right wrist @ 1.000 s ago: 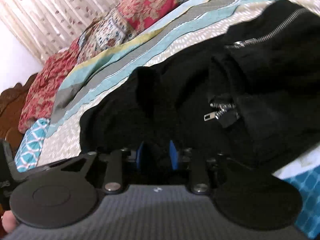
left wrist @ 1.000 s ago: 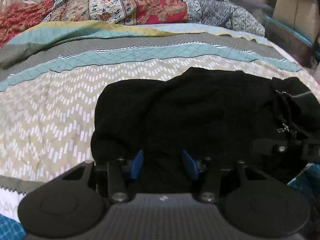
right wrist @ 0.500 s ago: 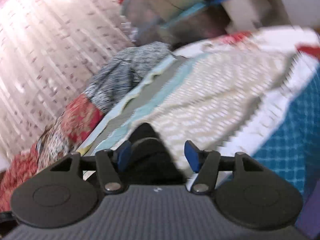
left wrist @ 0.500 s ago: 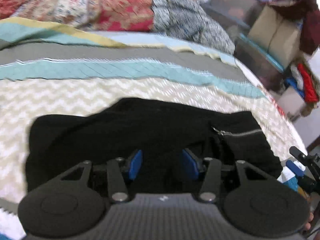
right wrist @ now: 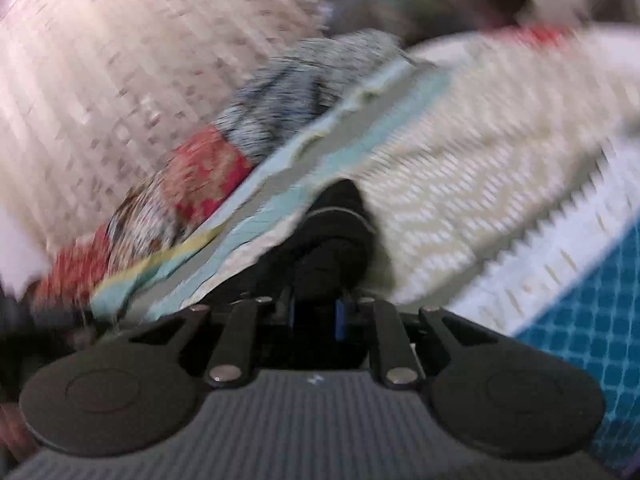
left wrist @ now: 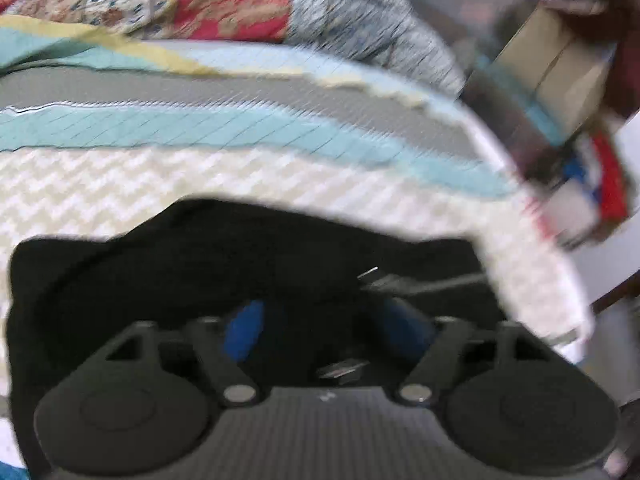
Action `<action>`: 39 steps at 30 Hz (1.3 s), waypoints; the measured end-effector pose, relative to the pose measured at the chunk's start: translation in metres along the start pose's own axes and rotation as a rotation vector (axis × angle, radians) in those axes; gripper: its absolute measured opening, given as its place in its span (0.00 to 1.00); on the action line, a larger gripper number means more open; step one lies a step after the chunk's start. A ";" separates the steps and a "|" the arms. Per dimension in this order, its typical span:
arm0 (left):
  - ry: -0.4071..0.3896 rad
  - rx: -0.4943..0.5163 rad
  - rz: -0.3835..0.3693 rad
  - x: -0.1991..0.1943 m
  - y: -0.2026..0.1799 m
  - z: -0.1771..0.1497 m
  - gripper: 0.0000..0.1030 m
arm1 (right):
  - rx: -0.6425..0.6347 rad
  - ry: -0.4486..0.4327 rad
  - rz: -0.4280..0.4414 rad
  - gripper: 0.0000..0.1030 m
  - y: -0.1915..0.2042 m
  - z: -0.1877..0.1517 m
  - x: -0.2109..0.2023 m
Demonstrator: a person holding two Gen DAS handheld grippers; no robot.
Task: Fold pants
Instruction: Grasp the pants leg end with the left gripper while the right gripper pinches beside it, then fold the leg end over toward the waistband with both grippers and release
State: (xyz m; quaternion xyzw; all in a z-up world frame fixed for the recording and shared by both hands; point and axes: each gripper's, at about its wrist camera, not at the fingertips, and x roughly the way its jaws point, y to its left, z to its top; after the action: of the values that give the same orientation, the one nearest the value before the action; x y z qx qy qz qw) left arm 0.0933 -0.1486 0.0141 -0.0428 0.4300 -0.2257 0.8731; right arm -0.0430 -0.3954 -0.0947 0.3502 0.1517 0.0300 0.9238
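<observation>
Left wrist view: my left gripper (left wrist: 320, 328) looks down on the black pants (left wrist: 240, 264), which lie bunched on the zigzag bedspread (left wrist: 120, 184) directly under and ahead of my 2 blue pads (left wrist: 244, 332). The jaws are opening, spread wide, with cloth below them but not pinched. Right wrist view: my right gripper (right wrist: 314, 316) is closing, its pads nearly together, clamped on a fold of the pants (right wrist: 332, 236), which bulges just ahead of the fingertips above the bedspread (right wrist: 460, 184).

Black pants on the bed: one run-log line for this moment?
black fabric pants on chevron bedspread | left gripper jaws opening above pants | right gripper jaws closing on pants fold
</observation>
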 end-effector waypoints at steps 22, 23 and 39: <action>0.054 0.123 -0.111 -0.029 -0.013 0.030 0.17 | -0.530 -0.045 0.072 0.33 0.096 -0.054 -0.001; 0.048 0.096 -0.112 -0.035 -0.002 0.028 0.17 | -0.536 -0.025 0.077 0.23 0.099 -0.055 0.003; -0.119 -0.222 -0.005 -0.100 0.183 -0.002 0.18 | -0.536 0.273 0.398 0.18 0.227 -0.098 0.050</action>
State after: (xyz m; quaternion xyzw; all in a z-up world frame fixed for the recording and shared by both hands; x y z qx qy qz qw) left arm 0.1038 0.0588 0.0369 -0.1537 0.3998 -0.1760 0.8863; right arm -0.0130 -0.1541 -0.0287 0.1112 0.1893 0.2943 0.9301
